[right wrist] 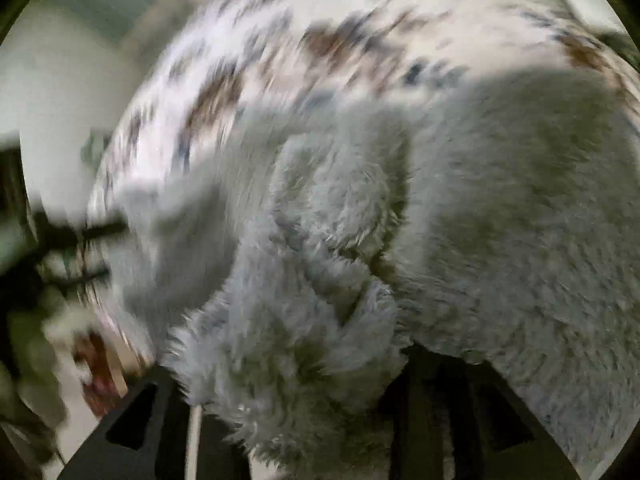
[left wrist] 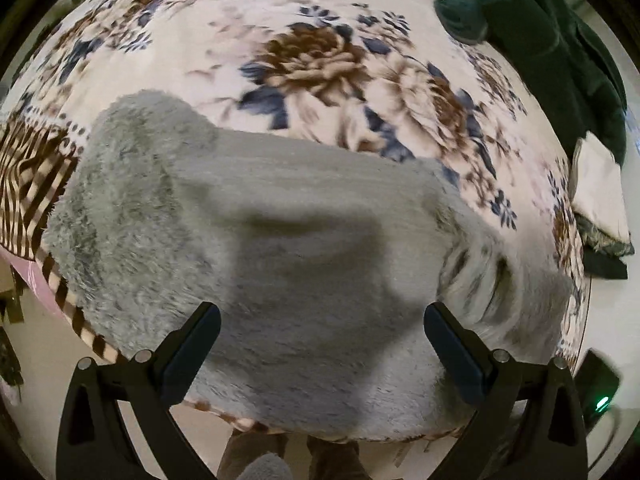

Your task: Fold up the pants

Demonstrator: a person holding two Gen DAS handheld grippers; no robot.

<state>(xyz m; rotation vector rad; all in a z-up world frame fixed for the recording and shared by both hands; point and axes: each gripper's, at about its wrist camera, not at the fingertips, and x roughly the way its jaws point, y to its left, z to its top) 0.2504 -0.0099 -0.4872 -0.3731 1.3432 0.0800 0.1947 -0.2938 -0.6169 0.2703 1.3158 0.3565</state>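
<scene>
2 grippers hang over the grey fleece pants, which lie bunched on the flower-print blanket at the bed's near edge. The left gripper has its jaws wide apart with nothing between them, pointing down at a flat stretch of cloth. The right gripper is buried under a fluffy fold; its fingers are mostly hidden and the picture is smeared, so I cannot tell whether they pinch the cloth or stand loose. I judge a fold has just been laid and the hands are between grabs. The next move calls for finding 2 clean edges of the heap and pinching both layers. A dark green garment and a pale cushion sit well apart at the far side, out of the way.
</scene>
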